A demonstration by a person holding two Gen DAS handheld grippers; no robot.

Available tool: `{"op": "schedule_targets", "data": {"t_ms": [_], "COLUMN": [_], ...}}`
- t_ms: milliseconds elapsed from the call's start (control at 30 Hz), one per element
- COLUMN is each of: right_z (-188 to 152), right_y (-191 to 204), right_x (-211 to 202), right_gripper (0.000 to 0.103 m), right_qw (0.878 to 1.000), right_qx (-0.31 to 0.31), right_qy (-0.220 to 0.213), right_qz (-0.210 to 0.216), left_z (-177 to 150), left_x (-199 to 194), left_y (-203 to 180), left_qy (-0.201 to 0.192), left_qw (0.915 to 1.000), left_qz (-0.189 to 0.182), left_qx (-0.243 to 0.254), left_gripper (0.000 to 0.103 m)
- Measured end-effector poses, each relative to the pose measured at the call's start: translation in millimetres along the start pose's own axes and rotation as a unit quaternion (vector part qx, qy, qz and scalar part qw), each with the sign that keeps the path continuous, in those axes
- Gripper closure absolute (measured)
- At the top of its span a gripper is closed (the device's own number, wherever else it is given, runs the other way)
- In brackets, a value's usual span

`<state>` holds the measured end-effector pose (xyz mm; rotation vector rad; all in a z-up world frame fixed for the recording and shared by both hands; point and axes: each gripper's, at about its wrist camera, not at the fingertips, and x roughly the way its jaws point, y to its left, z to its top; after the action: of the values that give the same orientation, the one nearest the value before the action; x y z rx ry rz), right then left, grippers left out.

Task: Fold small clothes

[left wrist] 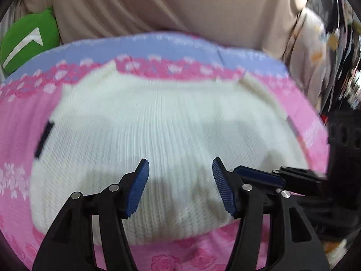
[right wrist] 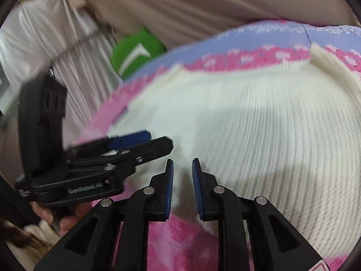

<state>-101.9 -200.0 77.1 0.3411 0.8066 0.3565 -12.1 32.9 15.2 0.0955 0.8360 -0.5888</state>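
A white ribbed knit garment [left wrist: 158,135] lies spread on a pink flowered bedcover [left wrist: 18,135]. My left gripper [left wrist: 180,169] is open and empty, hovering over the garment's near edge. The right gripper's blue pad shows at the right of the left wrist view [left wrist: 259,176]. In the right wrist view the garment [right wrist: 259,135] fills the middle and right. My right gripper [right wrist: 182,169] is open with a narrow gap, empty, above the garment's near corner. The left gripper [right wrist: 140,142] shows at the left, over the garment's edge.
A green cushion [left wrist: 27,43] lies at the bed's far left and also shows in the right wrist view [right wrist: 135,49]. A beige curtain [left wrist: 169,4] hangs behind the bed. Pale cloth and dark clutter [left wrist: 327,45] stand to the right. The bedcover has a lavender far border [left wrist: 158,43].
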Motion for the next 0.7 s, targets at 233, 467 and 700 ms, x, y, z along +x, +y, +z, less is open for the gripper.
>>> {"op": "schedule_targets", "data": {"t_ms": [233,467,700], "right_z": [-48.2,-56.7,53.3], "right_y": [-97.0,-128.6,-126.1], "right_x": [-71.3,-140.3,-119.7], "right_gripper": [0.102,0.075,0.037], "right_qw": [0.988,0.969,0.964], "right_qx": [0.112,0.172,0.114], "right_qy": [-0.015,-0.094,-0.177], "right_qz": [-0.103,-0.153,-0.163], "left_z": [-43.5,-35.8,68.5], "left_x": [-25.7,-72.8,-46.1], "left_y": [85.3,122.1,110.5], "left_qy": [0.012,-0.031,-0.11], "left_qw": [0.9951,0.99,0.9847], "left_qz": [0.071,0.035,0.085], "left_qx": [-0.069,-0.133,-0.105], "left_gripper": [0.055,0.053,0.023]}}
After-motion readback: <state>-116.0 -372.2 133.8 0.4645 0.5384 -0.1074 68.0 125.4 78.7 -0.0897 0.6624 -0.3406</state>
